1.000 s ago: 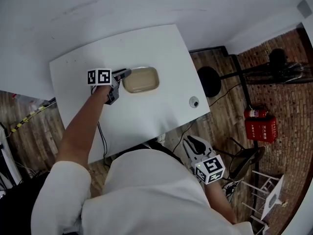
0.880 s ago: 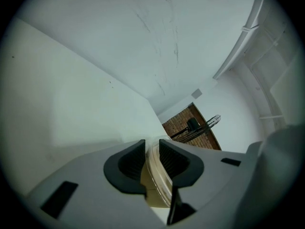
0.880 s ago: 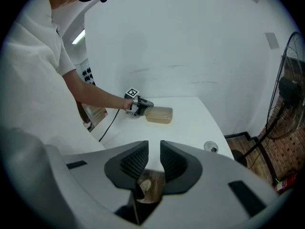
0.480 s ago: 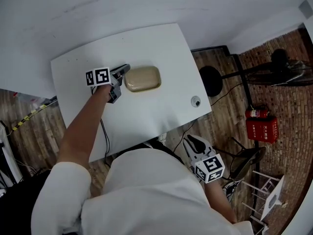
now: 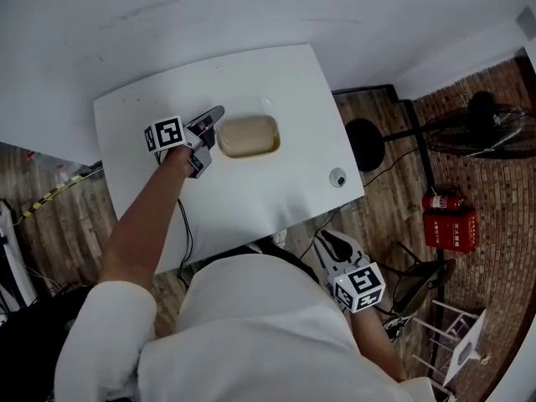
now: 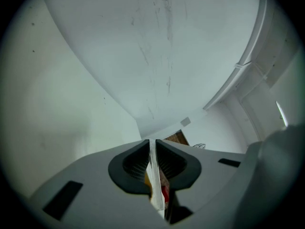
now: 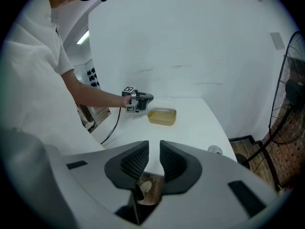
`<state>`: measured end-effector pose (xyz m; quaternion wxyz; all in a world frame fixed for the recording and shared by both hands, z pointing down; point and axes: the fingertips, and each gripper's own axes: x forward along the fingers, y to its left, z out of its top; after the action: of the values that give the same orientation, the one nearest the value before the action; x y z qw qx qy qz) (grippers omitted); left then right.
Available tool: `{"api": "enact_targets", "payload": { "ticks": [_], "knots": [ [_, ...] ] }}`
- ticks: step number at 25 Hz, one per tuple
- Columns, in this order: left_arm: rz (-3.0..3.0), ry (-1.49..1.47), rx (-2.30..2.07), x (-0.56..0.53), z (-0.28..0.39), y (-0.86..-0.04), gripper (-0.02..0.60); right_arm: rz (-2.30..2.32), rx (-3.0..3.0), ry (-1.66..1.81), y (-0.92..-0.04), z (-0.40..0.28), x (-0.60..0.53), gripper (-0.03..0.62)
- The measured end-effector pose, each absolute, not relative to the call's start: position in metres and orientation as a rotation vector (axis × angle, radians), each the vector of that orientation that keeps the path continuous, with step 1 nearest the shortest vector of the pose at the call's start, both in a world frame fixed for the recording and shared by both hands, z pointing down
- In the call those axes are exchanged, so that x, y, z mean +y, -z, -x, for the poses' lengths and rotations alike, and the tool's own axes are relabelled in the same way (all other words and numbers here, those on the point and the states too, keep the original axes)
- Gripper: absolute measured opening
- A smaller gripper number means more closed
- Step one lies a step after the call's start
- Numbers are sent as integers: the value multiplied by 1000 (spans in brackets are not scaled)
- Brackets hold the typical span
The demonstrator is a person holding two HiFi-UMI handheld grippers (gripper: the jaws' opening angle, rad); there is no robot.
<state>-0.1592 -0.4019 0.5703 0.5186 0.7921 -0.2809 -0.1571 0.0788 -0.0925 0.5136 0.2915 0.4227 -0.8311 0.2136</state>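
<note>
**Inspector:** Left claw (image 5: 209, 132) – condition?

**Assistant:** Clamped. The left gripper view shows the two jaws drawn nearly together on a thin pale sheet (image 6: 153, 175), seen edge-on and running straight down the gap between the pads. It looks like a clear lid, though I cannot tell that for certain.

**Inspector:** Location of the tan tub (image 5: 248, 136)?

**Assistant:** On the white bench (image 5: 276, 199), towards the far edge and roughly mid-width. It sits flat, long side across the head view. The left claw is just beside the tub's left end, and the person's bare forearm runs back from it to the near edge.

**Inspector:** Does the sheet touch the tub?

**Assistant:** A faint clear outline shows above and around the tub in the head view; whether it touches the rim I cannot tell.

**Inspector:** Right claw (image 5: 331, 245)?

**Assistant:** Off the bench – low at the person's right side, over the wooden floor. In the right gripper view its jaws stand a narrow gap apart with nothing between them; only floor shows through. It is well apart from the tub.

**Inspector:** Other items?

**Assistant:** A small round item (image 5: 337, 177) near the bench's right edge, well apart from the tub. A dark cable (image 5: 180, 224) hangs off the near edge. A standing fan (image 5: 477, 124) is on the floor to the right.
</note>
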Motion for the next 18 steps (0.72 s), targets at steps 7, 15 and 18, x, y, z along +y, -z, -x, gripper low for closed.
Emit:
{"api": "enact_targets", "payload": {
  "ticks": [7, 15, 18],
  "knots": [
    [-1883, 497, -668, -390, 165, -541, 52, -1103, -2263, -543, -513, -81, -100, 63],
    [-1894, 604, -713, -356, 164, -494, 51, -979, -2377, -477, -510, -91, -118, 8],
    [-1860, 635, -749, -338, 160, -480, 51, -933, -2407, -462, -509, -101, -127, 8]
  ]
}}
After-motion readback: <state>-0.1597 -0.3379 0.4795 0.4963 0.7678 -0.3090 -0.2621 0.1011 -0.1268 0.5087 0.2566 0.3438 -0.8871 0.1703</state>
